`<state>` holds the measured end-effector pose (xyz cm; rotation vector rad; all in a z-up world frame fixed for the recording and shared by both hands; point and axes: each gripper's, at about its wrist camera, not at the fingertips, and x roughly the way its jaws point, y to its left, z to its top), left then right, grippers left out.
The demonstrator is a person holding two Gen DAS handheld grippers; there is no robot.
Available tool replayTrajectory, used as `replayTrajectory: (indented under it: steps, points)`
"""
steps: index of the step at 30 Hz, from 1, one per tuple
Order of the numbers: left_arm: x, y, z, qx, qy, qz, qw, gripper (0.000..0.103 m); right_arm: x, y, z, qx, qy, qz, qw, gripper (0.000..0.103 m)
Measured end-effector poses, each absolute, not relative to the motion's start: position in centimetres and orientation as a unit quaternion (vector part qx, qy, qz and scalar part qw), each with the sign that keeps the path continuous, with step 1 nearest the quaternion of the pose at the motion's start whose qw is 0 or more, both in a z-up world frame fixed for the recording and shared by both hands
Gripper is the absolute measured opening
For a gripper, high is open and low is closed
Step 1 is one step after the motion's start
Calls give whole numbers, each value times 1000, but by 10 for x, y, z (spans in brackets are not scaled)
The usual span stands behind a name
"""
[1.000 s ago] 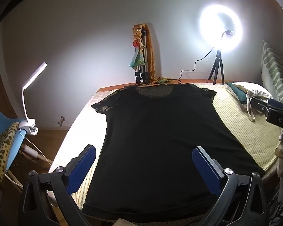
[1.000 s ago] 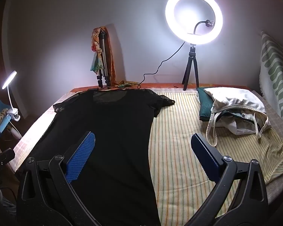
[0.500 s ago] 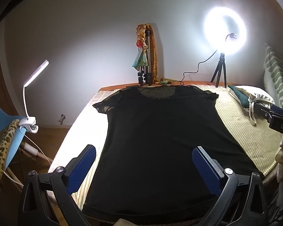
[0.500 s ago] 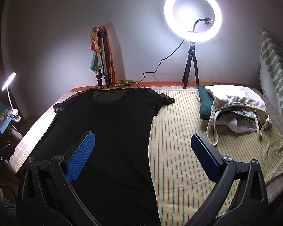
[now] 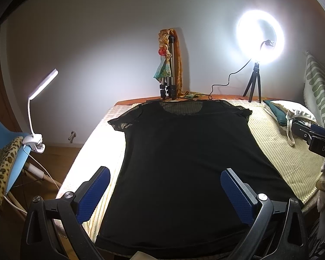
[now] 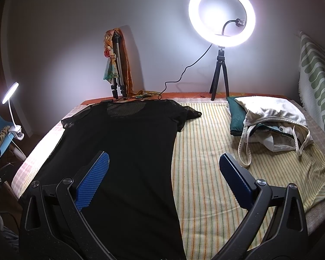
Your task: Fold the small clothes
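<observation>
A black short-sleeved top point(image 5: 184, 162) lies flat and spread out on the striped bed cover point(image 5: 281, 151), neck at the far end, hem toward me. It also shows in the right wrist view point(image 6: 123, 151), on the left half of the bed. My left gripper point(image 5: 165, 186) is open and empty, held above the top's lower part. My right gripper point(image 6: 163, 173) is open and empty, above the top's right edge. The right gripper's body shows at the right edge of the left wrist view point(image 5: 314, 138).
A pile of white and teal clothes point(image 6: 270, 121) lies at the bed's far right. A ring light on a tripod point(image 6: 222, 19) and a folded tripod with a scarf point(image 6: 117, 65) stand at the far edge. A clip lamp point(image 5: 39, 112) and blue chair point(image 5: 6, 151) stand left.
Both grippers stay open. The left wrist view has shifted slightly, so the top and ring light sit a little more to the right and lower. Nothing on the bed has moved.
</observation>
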<state>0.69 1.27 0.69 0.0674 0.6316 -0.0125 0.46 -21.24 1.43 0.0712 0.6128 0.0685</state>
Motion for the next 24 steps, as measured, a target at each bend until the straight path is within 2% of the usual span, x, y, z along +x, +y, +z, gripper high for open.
replayTrajectory:
  steps: [24]
  points:
    - [6,15,7,31,310,-5,950,103,5,-211,11,38,304,34,951,103]
